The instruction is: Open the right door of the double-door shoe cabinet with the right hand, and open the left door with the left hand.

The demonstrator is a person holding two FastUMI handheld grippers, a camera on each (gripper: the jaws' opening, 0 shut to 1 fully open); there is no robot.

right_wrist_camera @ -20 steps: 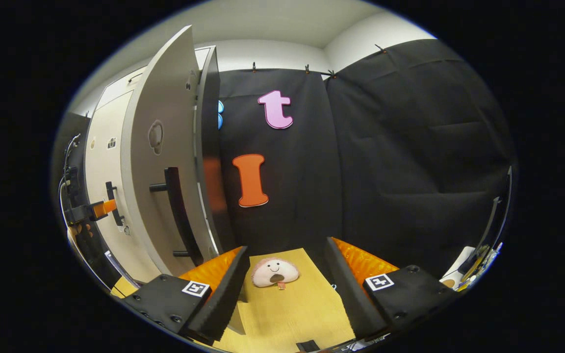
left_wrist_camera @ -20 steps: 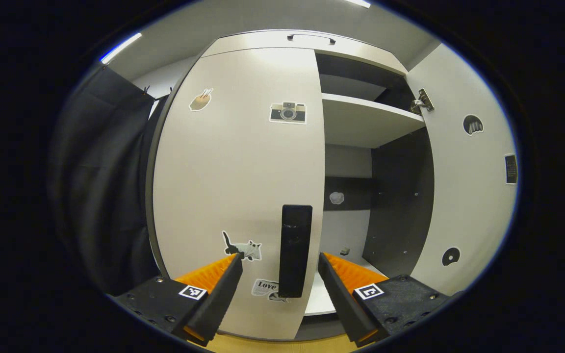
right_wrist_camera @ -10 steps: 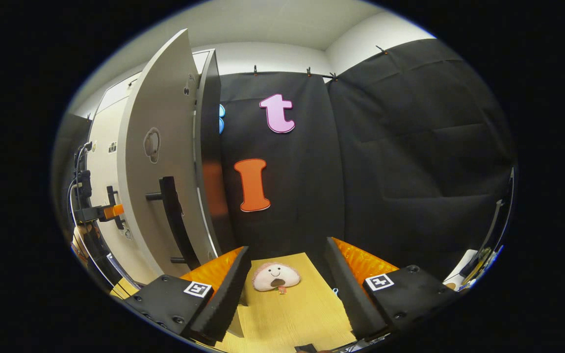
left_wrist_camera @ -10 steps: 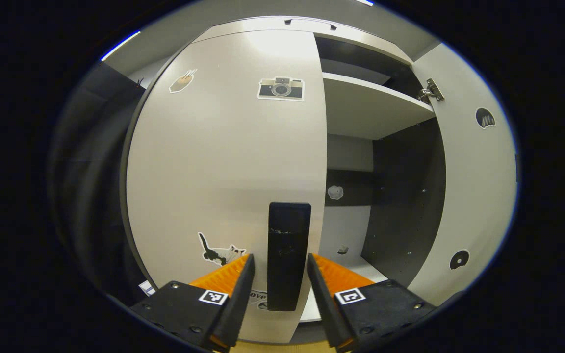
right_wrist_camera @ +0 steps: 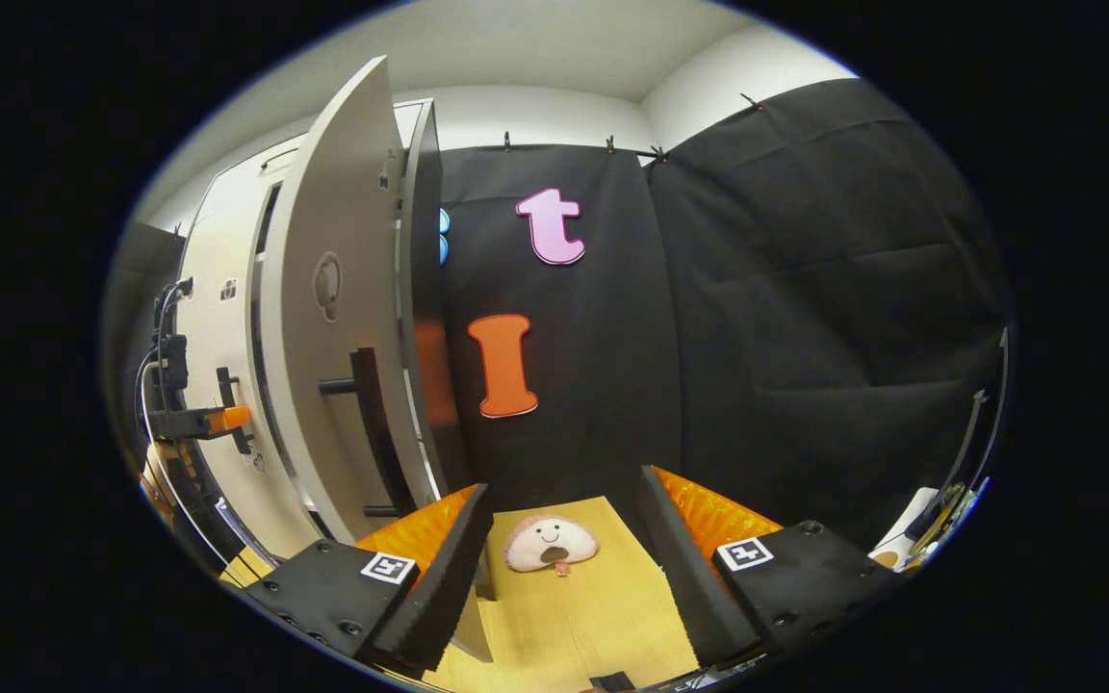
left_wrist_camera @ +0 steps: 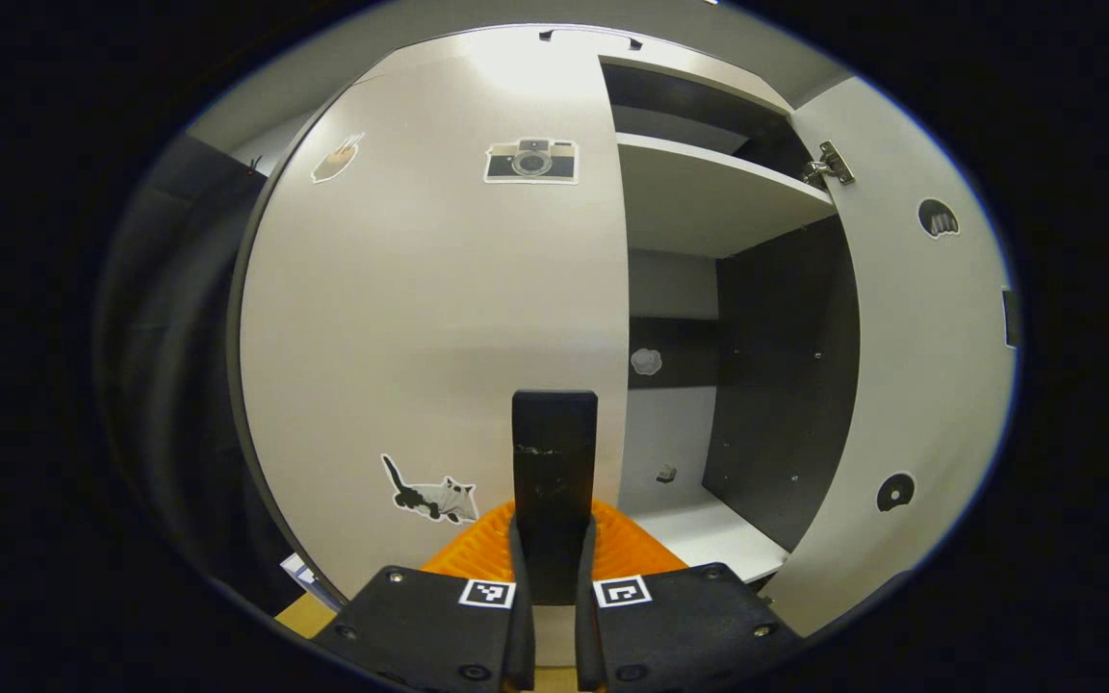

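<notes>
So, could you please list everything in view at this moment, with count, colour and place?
Shoe cabinet: one, pale, dark inside, shelf bare.
Left door: one, pale, closed, stickers on front.
Left door handle: one, black, upright, between the left gripper's fingers.
Right door: one, pale, swung open.
Right door handle: one, black, on the open door.
Plush toy: one, pink-white, on the floor.
Floor: yellow wood.
Left gripper: closed on the left door handle.
Right gripper: open, holding nothing, above the floor.

Pale left door shut, black bar handle upright; right door swung wide open.
</notes>
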